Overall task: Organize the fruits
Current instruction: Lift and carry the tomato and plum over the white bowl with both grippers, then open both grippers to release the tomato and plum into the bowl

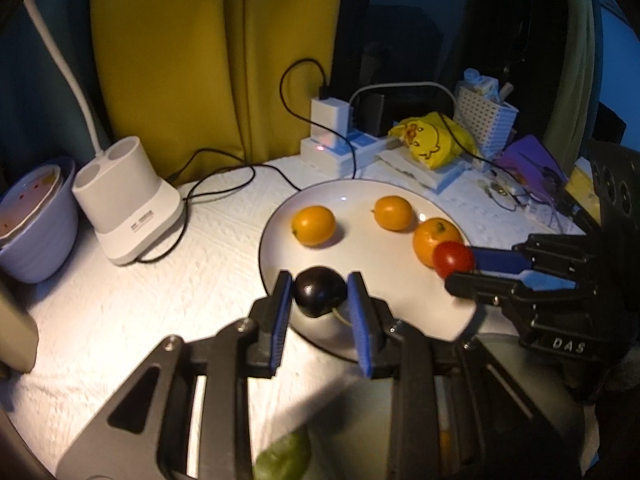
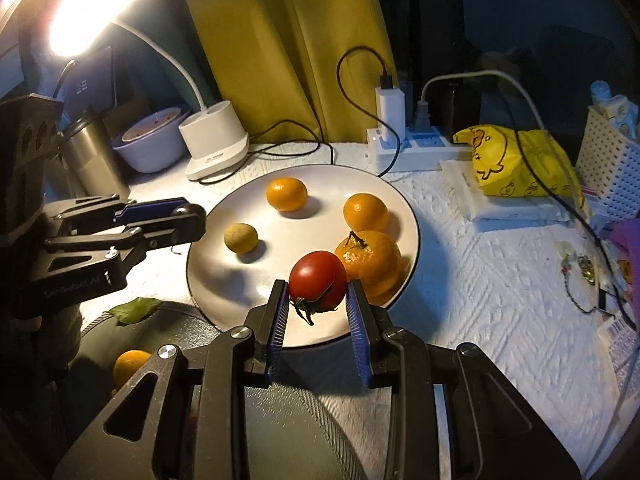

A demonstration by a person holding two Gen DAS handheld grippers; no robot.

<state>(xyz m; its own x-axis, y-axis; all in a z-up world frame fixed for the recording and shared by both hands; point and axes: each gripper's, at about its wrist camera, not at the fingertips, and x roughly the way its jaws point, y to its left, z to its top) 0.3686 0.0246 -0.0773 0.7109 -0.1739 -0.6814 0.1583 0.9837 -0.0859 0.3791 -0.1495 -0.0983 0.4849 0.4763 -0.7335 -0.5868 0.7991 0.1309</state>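
Note:
A white plate (image 1: 356, 240) holds three oranges (image 1: 313, 225). My left gripper (image 1: 320, 280) hangs over its near rim, shut on a dark glossy round fruit (image 1: 320, 290). From the right, my right gripper (image 1: 460, 269) is shut on a red tomato (image 1: 453, 259) beside the nearest orange. In the right wrist view the right gripper (image 2: 318, 286) holds the tomato (image 2: 318, 282) above the plate (image 2: 224, 280). A small olive fruit (image 2: 241, 238) lies on it, just past the left gripper (image 2: 196, 220). The dark fruit is mostly hidden there.
A dark bowl (image 2: 160, 332) below the grippers holds an orange (image 2: 130, 364) and a green leaf (image 2: 134, 310). Behind the plate stand a lamp base (image 1: 128, 200), a power strip (image 2: 408, 152) with cables, a yellow bag (image 2: 516, 160), a white basket (image 2: 612, 164) and a lavender bowl (image 1: 36, 224).

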